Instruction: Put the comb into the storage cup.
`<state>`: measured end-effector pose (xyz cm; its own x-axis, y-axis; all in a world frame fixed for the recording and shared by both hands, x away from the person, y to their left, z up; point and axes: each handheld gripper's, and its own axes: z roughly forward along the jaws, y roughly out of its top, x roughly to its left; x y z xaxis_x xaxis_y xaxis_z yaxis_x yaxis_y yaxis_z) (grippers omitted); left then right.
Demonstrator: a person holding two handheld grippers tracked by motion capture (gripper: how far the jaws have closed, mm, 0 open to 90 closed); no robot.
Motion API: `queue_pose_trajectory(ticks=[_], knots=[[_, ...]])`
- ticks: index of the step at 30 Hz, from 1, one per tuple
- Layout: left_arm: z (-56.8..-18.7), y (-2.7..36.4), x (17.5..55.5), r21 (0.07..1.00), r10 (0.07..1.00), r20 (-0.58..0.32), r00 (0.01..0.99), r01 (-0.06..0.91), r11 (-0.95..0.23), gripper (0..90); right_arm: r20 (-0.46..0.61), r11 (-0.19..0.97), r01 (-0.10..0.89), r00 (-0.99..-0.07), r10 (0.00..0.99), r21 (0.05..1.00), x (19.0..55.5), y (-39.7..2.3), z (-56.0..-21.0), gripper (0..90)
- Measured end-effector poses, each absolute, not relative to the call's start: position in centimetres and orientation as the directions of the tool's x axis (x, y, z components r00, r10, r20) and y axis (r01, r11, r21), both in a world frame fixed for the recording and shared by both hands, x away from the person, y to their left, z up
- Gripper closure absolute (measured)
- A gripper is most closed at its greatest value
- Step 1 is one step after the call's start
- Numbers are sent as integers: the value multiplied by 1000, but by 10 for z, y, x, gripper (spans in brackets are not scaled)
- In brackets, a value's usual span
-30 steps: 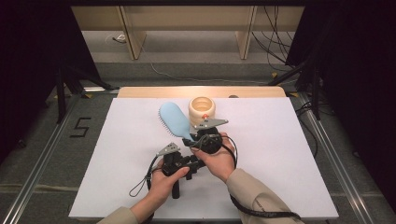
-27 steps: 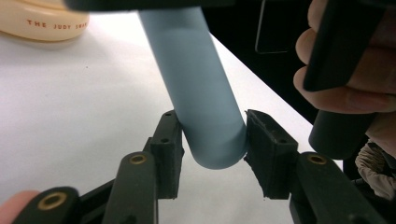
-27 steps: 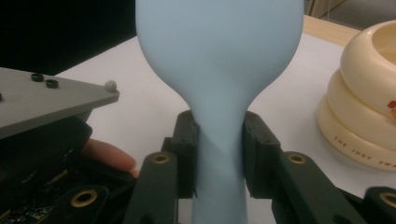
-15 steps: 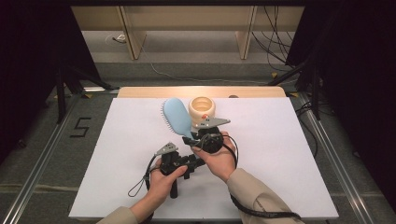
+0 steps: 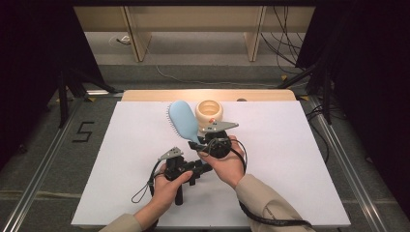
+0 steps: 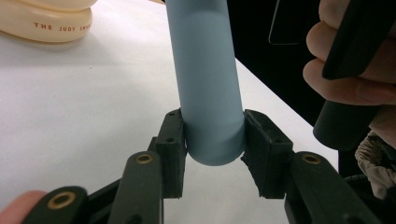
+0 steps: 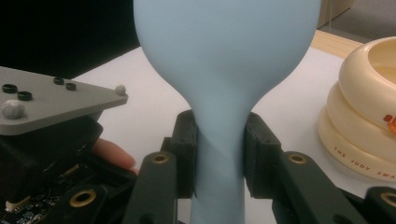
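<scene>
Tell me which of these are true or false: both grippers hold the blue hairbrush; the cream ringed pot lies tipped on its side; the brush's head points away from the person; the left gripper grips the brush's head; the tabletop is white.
1. Both grippers hold the blue hairbrush. True: the left gripper clamps the end of the handle, the right gripper the neck below the head.
2. The cream ringed pot lies tipped on its side. False: it stands upright, opening up.
3. The brush's head points away from the person. True.
4. The left gripper grips the brush's head. False: it grips the handle's rounded end.
5. The tabletop is white. True.
</scene>
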<state>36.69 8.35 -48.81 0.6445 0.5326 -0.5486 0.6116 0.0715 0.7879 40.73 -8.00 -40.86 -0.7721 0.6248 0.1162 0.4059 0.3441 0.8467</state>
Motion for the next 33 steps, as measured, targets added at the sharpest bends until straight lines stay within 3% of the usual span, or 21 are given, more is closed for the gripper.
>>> queue_pose_trajectory(ticks=[23, 33], knots=[[-487, 82, 366, 767, 479, -593, 647, 636, 89, 604, 116, 352, 412, -771, 626, 840, 410, -79, -411, 608], [-486, 83, 366, 764, 478, -594, 647, 639, 84, 605, 131, 339, 427, -760, 636, 838, 412, -80, -412, 504]])
